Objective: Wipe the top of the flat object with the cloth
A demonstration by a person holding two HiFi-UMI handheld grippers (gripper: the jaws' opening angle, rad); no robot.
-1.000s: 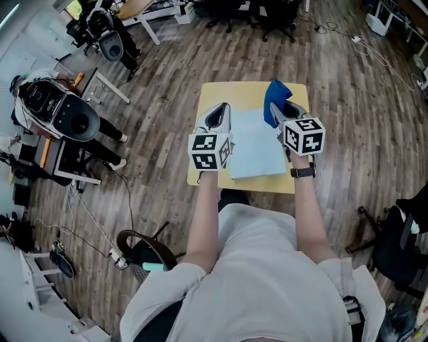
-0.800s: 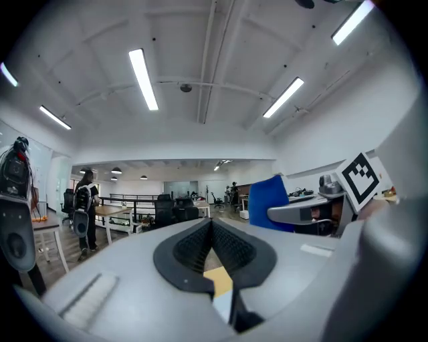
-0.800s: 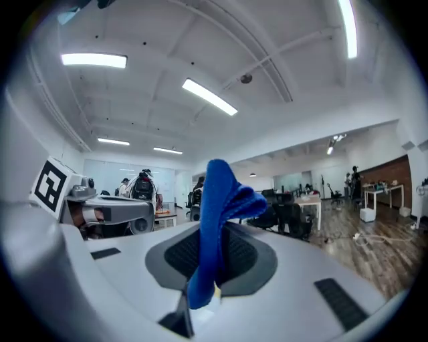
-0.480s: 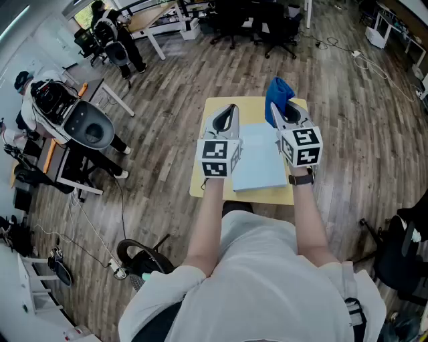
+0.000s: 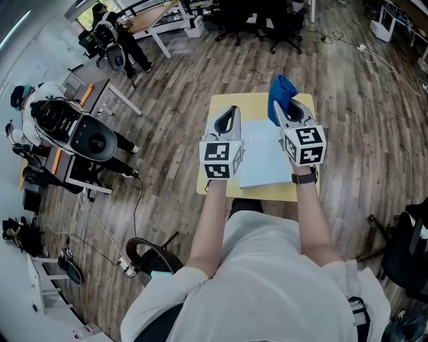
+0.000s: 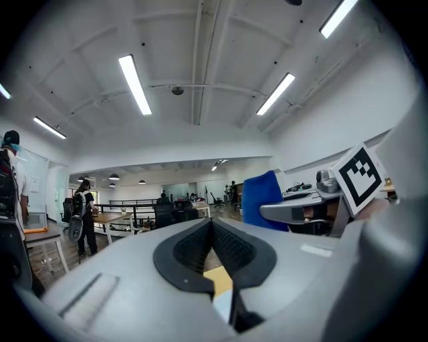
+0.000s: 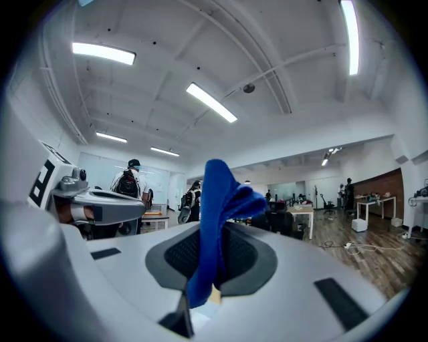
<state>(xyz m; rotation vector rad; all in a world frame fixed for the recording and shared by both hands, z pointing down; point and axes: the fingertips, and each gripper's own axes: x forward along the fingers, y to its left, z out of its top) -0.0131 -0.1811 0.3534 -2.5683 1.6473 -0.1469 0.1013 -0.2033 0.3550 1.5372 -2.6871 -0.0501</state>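
The left gripper [image 5: 230, 115] is held with its jaws brought together, and nothing is gripped between them. The right gripper [image 5: 283, 111] is clamped on a rumpled deep-blue cloth [image 7: 217, 214], which is pinched low between the pads and stands up past the jaw tips in a folded peak. Both grippers are held side by side and are tilted upward, so that ceiling lights are seen over the jaws in both gripper views.

A pale blue, flat rectangular object [image 5: 263, 160] is seen lying below and between the two grippers, closer under the right one. The cloth is held in the air beyond that object's far edge. The flat object is carried by a small square yellow tabletop [image 5: 251, 107], whose bare surface is seen just ahead of the left gripper's tips.

A grey-brown wood-plank floor [image 5: 167, 100] is spread around the table. Farther ahead of the grippers, black office chairs [image 5: 281, 20] are grouped. Off to the left of the left gripper, a standing person with a backpack [image 6: 81, 214] is seen.
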